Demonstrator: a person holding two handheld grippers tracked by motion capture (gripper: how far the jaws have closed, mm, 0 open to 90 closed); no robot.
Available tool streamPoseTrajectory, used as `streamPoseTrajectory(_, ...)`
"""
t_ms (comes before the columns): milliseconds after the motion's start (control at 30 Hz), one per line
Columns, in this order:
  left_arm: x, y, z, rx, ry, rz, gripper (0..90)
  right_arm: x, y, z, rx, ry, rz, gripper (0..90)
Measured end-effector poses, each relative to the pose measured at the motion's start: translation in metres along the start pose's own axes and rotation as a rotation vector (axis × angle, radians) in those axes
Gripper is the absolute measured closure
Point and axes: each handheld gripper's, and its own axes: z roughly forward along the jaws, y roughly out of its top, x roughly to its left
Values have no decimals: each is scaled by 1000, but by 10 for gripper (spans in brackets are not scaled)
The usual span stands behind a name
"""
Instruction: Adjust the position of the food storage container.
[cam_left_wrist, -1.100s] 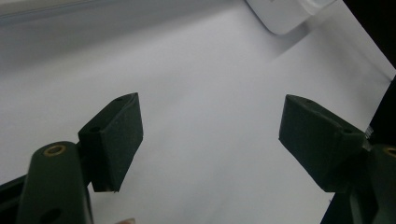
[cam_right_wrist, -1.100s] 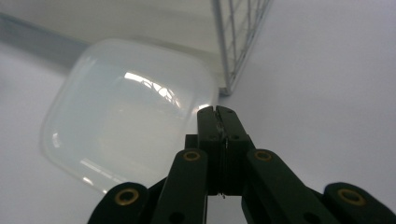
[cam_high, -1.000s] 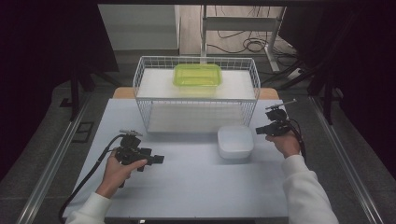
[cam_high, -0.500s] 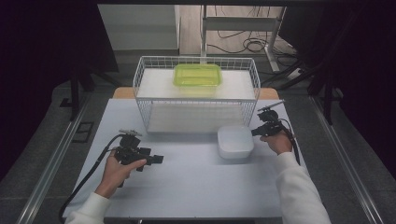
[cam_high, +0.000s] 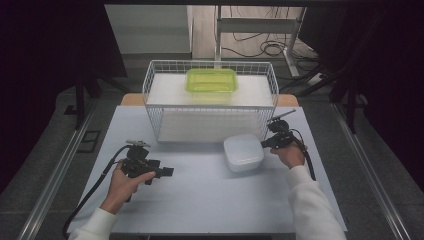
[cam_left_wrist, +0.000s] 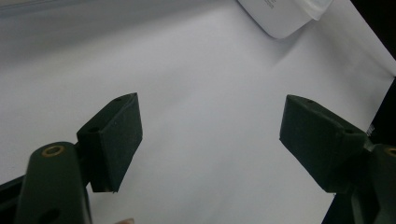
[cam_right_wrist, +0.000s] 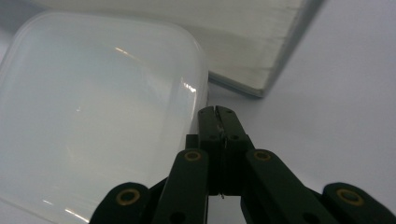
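Two grippers over table (cam_high: 200, 200): right gripper (cam_right_wrist: 217, 110) with jaws pressed together on nothing, just beside white container (cam_high: 243, 152) near wire basket (cam_high: 210, 107), contact unclear; left gripper (cam_left_wrist: 210, 140) jaws wide, empty, well apart; container cut off at frame edges in both gripper views.

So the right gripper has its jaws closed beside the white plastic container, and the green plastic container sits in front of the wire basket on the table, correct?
Not quite. The high view shows the green plastic container inside the white wire basket. The right gripper is shut beside the white plastic container.
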Motion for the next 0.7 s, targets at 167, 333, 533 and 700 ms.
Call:
streamPoseTrajectory(167, 0, 0, 2, 9, -1, -2, 205, 15, 0, 3, -3, 25, -5, 890)
streamPoseTrajectory(333, -1, -1, 3, 12, -2, -2, 205, 31, -3, 4, -10, 59, -18, 890)
streamPoseTrajectory(533, -2, -1, 3, 10, -2, -4, 205, 50, -6, 7, -13, 96, -46, 891)
streamPoseTrajectory(700, -2, -2, 5, 16, -2, -5, 205, 65, -7, 10, -13, 119, -82, 891)
